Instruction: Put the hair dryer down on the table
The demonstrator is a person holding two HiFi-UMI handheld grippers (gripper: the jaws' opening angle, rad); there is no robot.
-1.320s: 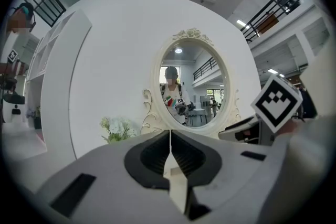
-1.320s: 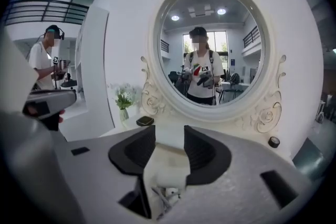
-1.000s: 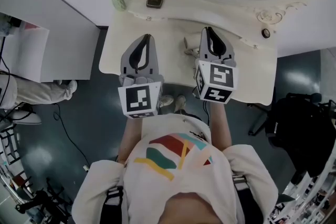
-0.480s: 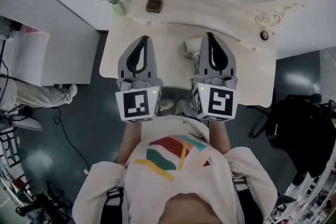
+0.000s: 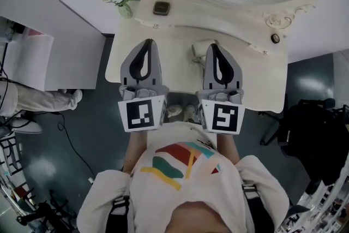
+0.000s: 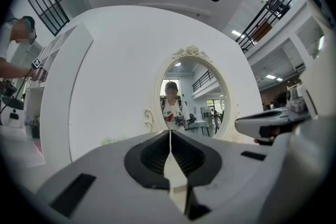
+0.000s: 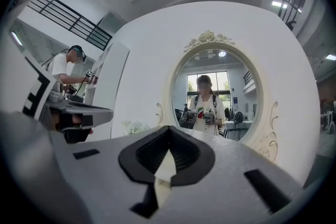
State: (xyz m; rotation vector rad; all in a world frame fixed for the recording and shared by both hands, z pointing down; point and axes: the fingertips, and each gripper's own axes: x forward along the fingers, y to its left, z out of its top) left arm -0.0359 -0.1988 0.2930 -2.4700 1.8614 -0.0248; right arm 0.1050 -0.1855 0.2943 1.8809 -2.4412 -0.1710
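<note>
No legible text anywhere.

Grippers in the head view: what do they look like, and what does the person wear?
Both the left gripper and right gripper are grey, with two long tapering jaws lined in black ribbed padding. Each carries a white cube with black square markers at its rear. The person wears a pale top with a red, teal and yellow print.

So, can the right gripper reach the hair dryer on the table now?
Probably yes: the hair dryer lies just beyond the right gripper with nothing between, though its fingers are shut.
</note>
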